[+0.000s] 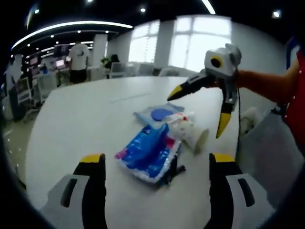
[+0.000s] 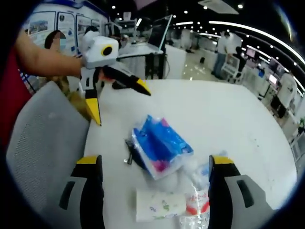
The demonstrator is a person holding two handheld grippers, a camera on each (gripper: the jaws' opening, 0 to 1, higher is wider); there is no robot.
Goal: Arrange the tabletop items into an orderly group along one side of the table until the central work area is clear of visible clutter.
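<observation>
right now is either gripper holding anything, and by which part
Nothing is held. The left gripper and right gripper both hang open above the table, with nothing between their jaws.

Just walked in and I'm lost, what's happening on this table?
A person holds the left gripper and right gripper open above a white table, gripping nothing. Between them lie a blue packet, a paper cup on its side, a plastic bottle and a small black item, all still mid-table.

On my table (image 1: pixel 86 119), the tissue pack (image 1: pixel 150 152) lies beside the paper cup (image 1: pixel 190 133) and bottle (image 2: pixel 196 206), a pouch (image 1: pixel 157 114) behind them.
</observation>
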